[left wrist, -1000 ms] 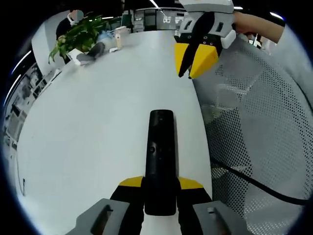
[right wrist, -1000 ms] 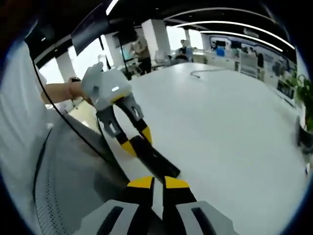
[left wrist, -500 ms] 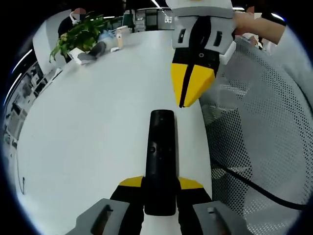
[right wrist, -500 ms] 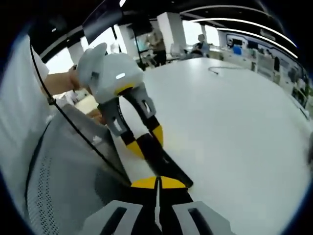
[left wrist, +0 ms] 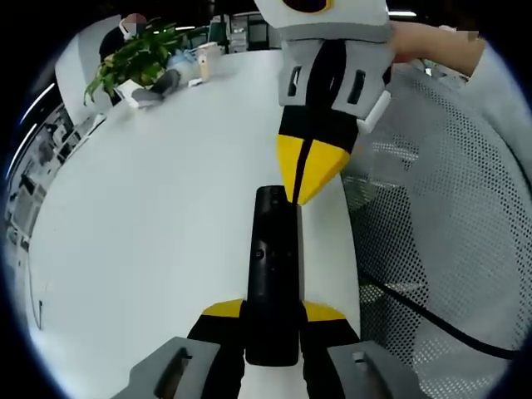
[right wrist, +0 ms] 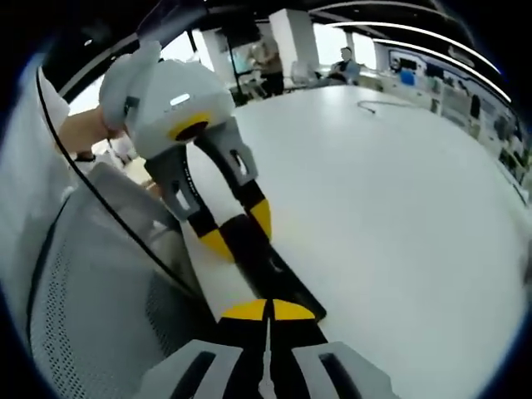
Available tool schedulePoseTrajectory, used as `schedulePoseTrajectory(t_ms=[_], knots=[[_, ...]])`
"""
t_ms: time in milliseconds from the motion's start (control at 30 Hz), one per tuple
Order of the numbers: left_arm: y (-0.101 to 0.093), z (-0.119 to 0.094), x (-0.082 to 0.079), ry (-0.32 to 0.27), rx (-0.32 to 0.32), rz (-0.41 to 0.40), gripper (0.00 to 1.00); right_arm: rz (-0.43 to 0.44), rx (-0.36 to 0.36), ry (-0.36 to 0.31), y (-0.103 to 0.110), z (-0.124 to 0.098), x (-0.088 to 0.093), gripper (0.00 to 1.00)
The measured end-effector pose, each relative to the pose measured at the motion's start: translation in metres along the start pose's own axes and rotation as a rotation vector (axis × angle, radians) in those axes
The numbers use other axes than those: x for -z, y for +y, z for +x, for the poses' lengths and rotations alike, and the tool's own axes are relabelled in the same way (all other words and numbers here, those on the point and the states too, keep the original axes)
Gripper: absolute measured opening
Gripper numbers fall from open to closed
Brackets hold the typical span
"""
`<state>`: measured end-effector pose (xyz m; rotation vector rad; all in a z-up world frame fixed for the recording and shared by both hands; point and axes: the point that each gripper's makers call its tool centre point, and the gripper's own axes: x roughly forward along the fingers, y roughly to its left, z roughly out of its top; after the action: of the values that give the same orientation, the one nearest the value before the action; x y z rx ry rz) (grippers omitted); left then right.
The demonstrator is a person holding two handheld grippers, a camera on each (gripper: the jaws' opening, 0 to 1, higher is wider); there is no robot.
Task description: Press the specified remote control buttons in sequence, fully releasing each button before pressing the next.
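A long black remote control juts forward over the white table, and my left gripper is shut on its near end. From above, my right gripper comes down shut, its yellow tips touching or just over the remote's far end. In the right gripper view, my right gripper sits shut right at the remote, with the left gripper clamped on the remote's other end.
A mesh chair back stands at the table's right edge, with a black cable across it. A potted plant and a cup sit at the far end. People sit in the background.
My right gripper has come down and nearer, from well above the table to the remote's far end, and its jaws have gone from slightly apart to shut. The left gripper and remote hold still.
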<state>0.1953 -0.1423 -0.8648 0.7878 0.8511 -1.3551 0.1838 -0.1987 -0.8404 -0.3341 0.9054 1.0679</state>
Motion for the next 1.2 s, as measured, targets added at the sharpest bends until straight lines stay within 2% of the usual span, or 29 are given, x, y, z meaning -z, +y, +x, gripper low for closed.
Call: schedulePoseTrajectory(t_ms=[133, 400, 500, 833, 1000, 1200], knots=[[0.000, 0.000, 0.000, 0.004, -0.002, 0.000, 0.24, -0.007, 0.020, 0.040, -0.003, -0.001, 0.008, 0.00], [-0.001, 0.000, 0.000, 0.016, -0.003, 0.000, 0.24, -0.026, 0.039, 0.063, -0.004, -0.001, 0.016, 0.00], [0.000, 0.000, 0.000, 0.029, -0.002, 0.002, 0.24, -0.055, 0.042, 0.095, -0.005, 0.001, 0.022, 0.00], [-0.001, 0.000, 0.000, 0.046, 0.001, 0.006, 0.24, -0.055, 0.066, 0.086, -0.011, -0.003, 0.022, 0.00], [-0.001, 0.000, 0.000, 0.047, 0.003, 0.006, 0.24, -0.050, 0.080, 0.072, -0.018, -0.002, 0.014, 0.00], [0.000, 0.000, 0.000, 0.044, 0.001, 0.003, 0.24, -0.069, 0.100, 0.088, -0.026, 0.000, 0.011, 0.00]])
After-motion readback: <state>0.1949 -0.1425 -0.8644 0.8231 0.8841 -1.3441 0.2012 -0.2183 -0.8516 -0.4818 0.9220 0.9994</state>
